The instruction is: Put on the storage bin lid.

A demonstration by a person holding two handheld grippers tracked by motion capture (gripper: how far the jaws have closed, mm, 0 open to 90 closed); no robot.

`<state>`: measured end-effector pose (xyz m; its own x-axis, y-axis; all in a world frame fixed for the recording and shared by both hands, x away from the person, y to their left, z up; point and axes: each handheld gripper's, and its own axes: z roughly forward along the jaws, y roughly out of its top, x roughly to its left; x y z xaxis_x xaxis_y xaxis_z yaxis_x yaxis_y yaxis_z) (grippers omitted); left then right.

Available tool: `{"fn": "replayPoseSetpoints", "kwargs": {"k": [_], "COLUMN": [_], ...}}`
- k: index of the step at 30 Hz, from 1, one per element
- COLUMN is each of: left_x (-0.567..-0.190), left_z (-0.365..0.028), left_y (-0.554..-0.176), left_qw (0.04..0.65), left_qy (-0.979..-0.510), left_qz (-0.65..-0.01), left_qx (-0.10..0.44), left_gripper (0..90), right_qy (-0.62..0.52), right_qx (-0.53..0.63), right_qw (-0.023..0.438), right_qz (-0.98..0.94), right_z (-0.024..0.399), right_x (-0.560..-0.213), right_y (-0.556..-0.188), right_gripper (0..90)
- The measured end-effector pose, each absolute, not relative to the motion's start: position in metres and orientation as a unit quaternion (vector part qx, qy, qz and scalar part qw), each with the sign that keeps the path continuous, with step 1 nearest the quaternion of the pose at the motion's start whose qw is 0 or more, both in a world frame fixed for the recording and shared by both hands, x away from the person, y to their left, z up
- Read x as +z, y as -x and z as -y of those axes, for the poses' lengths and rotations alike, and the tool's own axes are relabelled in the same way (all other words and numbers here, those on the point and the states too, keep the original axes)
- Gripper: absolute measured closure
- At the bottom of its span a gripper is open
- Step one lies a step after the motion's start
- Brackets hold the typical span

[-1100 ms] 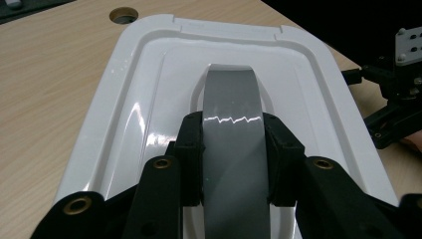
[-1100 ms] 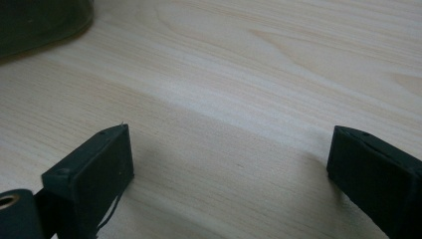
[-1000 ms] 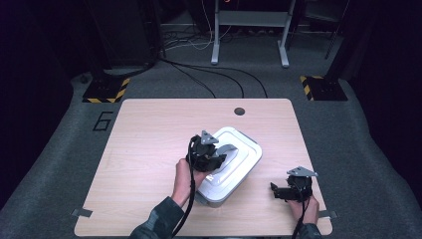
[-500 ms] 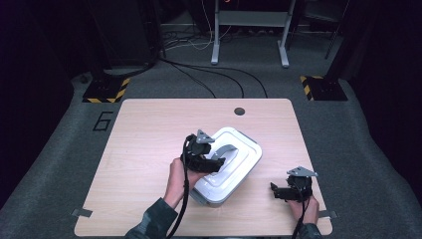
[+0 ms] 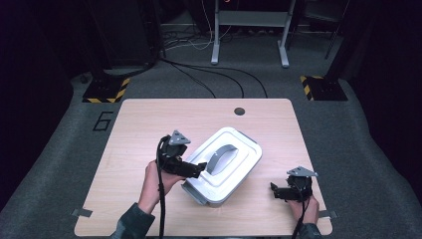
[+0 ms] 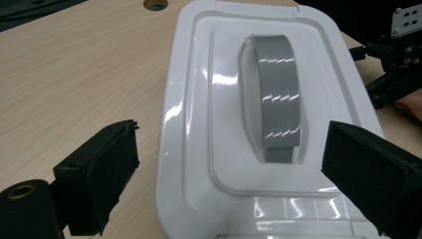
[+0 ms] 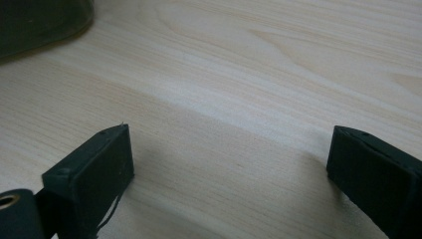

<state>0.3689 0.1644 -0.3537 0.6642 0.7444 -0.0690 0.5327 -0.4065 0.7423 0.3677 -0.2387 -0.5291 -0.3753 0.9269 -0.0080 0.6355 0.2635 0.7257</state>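
A white lidded box (image 5: 226, 167) with a grey handle (image 5: 222, 158) lies at an angle on the middle of the wooden table (image 5: 149, 119). My left gripper (image 5: 199, 168) hovers at the box's near left end and points along the lid. Its jaws have just been opening and now stand wide, with nothing pressed between them. In the left gripper view the left gripper (image 6: 234, 149) frames the lid (image 6: 199, 99) and the handle (image 6: 278, 94) beyond the tips. My right gripper (image 5: 275, 190) rests low at the table's near right, apart from the box. Over bare wood, the right gripper (image 7: 229, 144) is open.
A round cable hole (image 5: 239, 111) sits near the table's far edge. A dark rounded shape (image 7: 40, 20) is at the top left corner of the right gripper view. Beyond the table are floor cables (image 5: 209, 74), metal stand legs (image 5: 249, 35) and hazard-striped bases (image 5: 104, 89).
My left gripper has drawn back from over the lid's handle toward the box's near left end, and its jaws have opened. The right gripper has kept still.
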Motion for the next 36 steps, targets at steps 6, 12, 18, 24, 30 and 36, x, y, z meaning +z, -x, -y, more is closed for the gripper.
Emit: {"fn": "replayPoseSetpoints", "kwargs": {"k": [6,12,18,24,30,36], "left_x": [-0.363,-0.376,-0.394,-0.423,-0.457,-0.489], "left_z": [-0.196,-0.222,-0.246,-0.269,-0.287,-0.306], "left_y": [-0.364,-0.36,-0.354,-0.348,-0.344,-0.345], "left_qw": [0.376,0.368,0.354,0.341,0.323,0.31], "left_qy": [-0.819,-0.809,-0.805,-0.792,-0.792,-0.785], "left_qz": [-0.408,-0.433,-0.448,-0.48,-0.494,-0.512], "left_qx": [0.147,0.152,0.159,0.16,0.153,0.16], "left_gripper": [4.6,2.6,3.2,2.7,2.8,1.8], "right_qy": [-0.513,-0.512,-0.512,-0.514,-0.512,-0.512], "right_qx": [0.325,0.325,0.325,0.326,0.326,0.325], "right_qw": [0.224,0.224,0.224,0.222,0.223,0.224], "right_qz": [-0.762,-0.763,-0.763,-0.762,-0.763,-0.763], "right_z": [0.239,0.239,0.239,0.238,0.239,0.239], "right_x": [-0.529,-0.529,-0.529,-0.529,-0.529,-0.529], "right_y": [-0.368,-0.368,-0.368,-0.367,-0.368,-0.368], "right_gripper": [3.6,3.6,3.6,3.6,3.6,3.5]}}
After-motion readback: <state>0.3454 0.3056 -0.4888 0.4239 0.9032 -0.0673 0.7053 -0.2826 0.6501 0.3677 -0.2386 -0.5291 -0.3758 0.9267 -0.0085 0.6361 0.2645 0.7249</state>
